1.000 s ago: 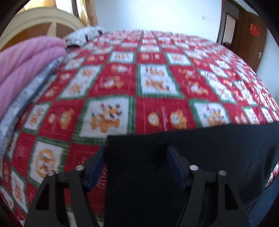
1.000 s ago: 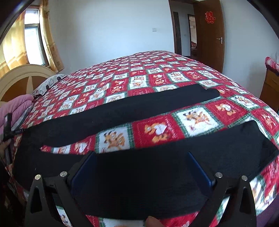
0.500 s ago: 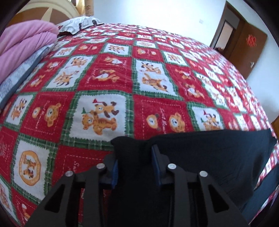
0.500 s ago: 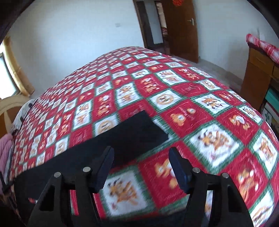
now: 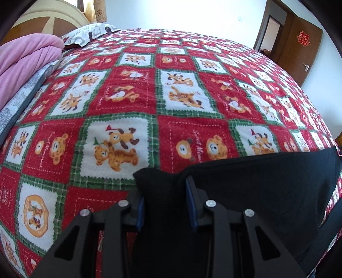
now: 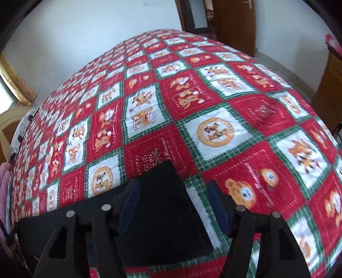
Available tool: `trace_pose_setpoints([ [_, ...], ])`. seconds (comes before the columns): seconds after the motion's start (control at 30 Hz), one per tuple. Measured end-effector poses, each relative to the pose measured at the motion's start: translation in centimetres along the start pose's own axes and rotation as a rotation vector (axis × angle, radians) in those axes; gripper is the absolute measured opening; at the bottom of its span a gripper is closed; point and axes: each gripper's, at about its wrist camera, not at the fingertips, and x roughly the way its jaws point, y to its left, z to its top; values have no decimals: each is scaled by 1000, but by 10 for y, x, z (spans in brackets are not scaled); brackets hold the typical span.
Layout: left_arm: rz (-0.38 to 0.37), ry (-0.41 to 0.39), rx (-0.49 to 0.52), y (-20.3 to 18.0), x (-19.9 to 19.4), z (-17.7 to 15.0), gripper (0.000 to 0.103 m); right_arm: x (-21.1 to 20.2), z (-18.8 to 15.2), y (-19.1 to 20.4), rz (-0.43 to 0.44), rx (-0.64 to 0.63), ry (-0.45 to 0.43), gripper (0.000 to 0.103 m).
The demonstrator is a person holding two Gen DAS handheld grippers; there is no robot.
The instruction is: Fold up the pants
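Observation:
Black pants (image 5: 267, 181) lie on a red, white and green patchwork bedspread (image 5: 149, 96). My left gripper (image 5: 164, 192) is shut on a bunched corner of the pants at the near edge of the bed. The rest of the cloth spreads to the right. In the right wrist view a pant leg end (image 6: 162, 192) lies between the fingers of my right gripper (image 6: 173, 196). That gripper is open, with bedspread (image 6: 213, 107) showing beside the cloth. The leg runs off to the left.
A pink blanket (image 5: 23, 62) and a patterned pillow (image 5: 89, 32) lie at the head of the bed, before a wooden headboard (image 5: 38, 19). A brown door (image 5: 299, 47) stands at the far right. A wooden cabinet (image 6: 329, 85) is right of the bed.
My left gripper closed on the pants corner and has held it since. My right gripper swung right along the pants to a leg end and narrowed its opening.

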Motion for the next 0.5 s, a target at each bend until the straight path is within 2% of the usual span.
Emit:
trace_pose_setpoints([
  [0.13,-10,-13,1,1,2,1,34,24,9,3,19,-28,50,52],
  [0.17,-5,-12,5,0,3,1,34,27,10,4,30,-37,53,43],
  [0.2,2,-12,8,-1,2,1,34,30,11,6,49,-44,62,26],
  [0.27,17,-17,18,-4,2,1,33,36,10,10,90,-55,82,8],
  [0.33,30,-22,29,-7,1,0,30,37,9,10,77,-53,78,7],
  [0.4,14,-27,11,-5,-2,2,22,31,8,9,80,-44,61,6],
  [0.43,-15,-29,4,-4,-5,2,14,21,7,11,74,-51,37,6],
  [0.5,-48,-47,-6,-4,-14,4,14,-1,4,13,87,-63,-22,6],
])
